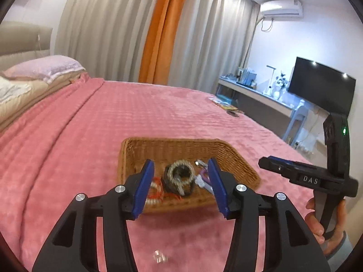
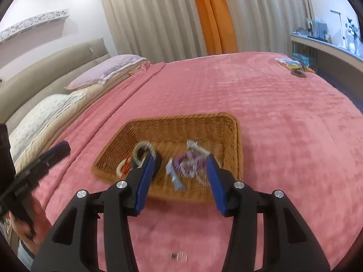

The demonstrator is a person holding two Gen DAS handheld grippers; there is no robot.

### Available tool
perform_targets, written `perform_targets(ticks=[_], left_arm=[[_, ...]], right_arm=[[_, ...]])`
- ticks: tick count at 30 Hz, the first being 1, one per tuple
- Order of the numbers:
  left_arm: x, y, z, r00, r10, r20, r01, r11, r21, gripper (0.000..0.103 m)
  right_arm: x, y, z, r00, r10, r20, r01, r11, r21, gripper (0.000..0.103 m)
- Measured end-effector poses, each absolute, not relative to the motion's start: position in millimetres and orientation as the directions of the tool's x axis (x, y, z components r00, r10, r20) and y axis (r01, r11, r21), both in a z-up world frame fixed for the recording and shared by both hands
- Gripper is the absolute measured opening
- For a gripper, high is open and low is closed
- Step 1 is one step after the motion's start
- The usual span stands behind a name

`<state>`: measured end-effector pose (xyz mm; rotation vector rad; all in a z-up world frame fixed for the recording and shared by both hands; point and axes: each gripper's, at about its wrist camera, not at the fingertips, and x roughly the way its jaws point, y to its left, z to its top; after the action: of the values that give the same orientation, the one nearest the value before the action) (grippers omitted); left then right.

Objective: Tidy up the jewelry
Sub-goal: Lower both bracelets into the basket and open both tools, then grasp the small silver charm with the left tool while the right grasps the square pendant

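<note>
A shallow wicker tray [image 1: 172, 145] sits on the pink bedspread and also shows in the right wrist view [image 2: 181, 124]. In it lie a grey-and-black scrunchie [image 1: 180, 176], a red-and-white bracelet [image 1: 156, 192], a purple beaded bracelet [image 2: 189, 161] and pale hair clips [image 2: 174, 176]. My left gripper [image 1: 181, 185] is open and empty, just before the tray's near rim. My right gripper [image 2: 179, 179] is open and empty, over the tray's near edge. A small shiny piece [image 1: 160, 256] lies on the bedspread below the left gripper; the right wrist view shows one too [image 2: 179, 256].
Pillows [image 1: 43, 68] and a padded headboard are at the left. Booklets and a dark round item [image 2: 295, 68] lie at the bed's far right corner. A desk with a monitor [image 1: 322, 83] stands beyond the bed. Curtains hang behind.
</note>
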<state>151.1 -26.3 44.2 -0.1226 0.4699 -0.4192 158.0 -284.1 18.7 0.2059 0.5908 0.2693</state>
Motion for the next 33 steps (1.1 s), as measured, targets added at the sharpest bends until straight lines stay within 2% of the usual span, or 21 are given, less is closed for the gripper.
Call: perform_targets(ticks=[7,10,15,21,24,29,33], left_arm=[[119,7,15,0.765,-0.439,-0.471,0.335,0.896,-0.292,0.048],[118,12,-9,0.723,-0.438,-0.534,0.319,0.898,-0.304,0.048],[142,7,-58,0.556,-0.483,-0.676,0.318,0.875,-0.364,0.048],[147,-19,-71,0.539,-0.383,-0.75,0.322,0.917,-0.237,0.046],[157,-31,-78,0.53,-0.339,-0.778,0.32,0.929,-0.187,0.039],[156,-42,-78,0.556,-0.262,-0.789,0.341,0.937,-0.071,0.039],[157,-46,-77,0.572,-0.248,-0.782,0.346,0.937,-0.044,0.036]], right_arm=[[111,-273,-5,0.764,0.299,-0.572,-0.191,0.951,0.243,0.045],[101,-265,-23,0.742,0.28,-0.609,-0.188,0.959,0.211,0.045],[93,-252,-52,0.692,0.294,-0.66,-0.223,0.956,0.192,0.045],[99,-246,-80,0.601,0.316,-0.734,-0.238,0.947,0.213,0.044],[99,-244,-85,0.583,0.322,-0.746,-0.246,0.945,0.216,0.044],[101,-241,-91,0.558,0.339,-0.758,-0.258,0.939,0.229,0.044],[102,-241,-91,0.556,0.343,-0.757,-0.265,0.937,0.229,0.044]])
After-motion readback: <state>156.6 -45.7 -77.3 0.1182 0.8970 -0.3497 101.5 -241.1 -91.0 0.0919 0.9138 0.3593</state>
